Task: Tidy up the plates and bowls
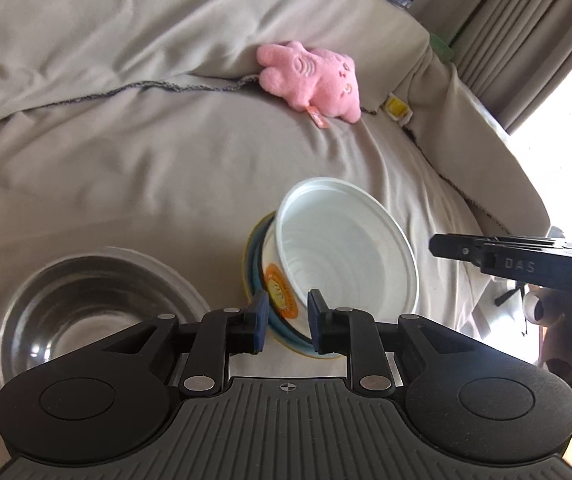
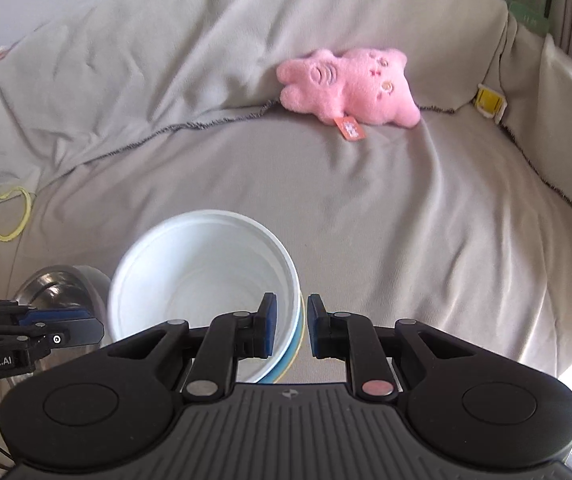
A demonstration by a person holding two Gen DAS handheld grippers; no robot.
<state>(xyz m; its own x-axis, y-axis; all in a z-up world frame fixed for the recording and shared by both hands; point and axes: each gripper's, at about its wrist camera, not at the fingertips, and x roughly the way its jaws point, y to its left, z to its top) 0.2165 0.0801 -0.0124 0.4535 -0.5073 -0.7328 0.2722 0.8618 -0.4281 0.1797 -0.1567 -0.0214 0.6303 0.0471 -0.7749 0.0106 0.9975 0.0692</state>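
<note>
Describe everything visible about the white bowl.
The white bowl is thin, ribbed and plastic-looking, with a rolled rim and an orange round label outside. It is empty and tilted, nested in a blue-banded dish above the grey sofa cover. The left tongs and right tongs each pinch its wall.

Three pieces of tableware sit on the grey-covered sofa (image 2: 365, 200): one white paper bowl (image 1: 345, 240), one blue-and-yellow bowl (image 1: 254, 256) beneath it, and one steel bowl (image 1: 86, 300) beside them. One pink plush toy (image 2: 349, 84) lies behind them, by the backrest.
</note>
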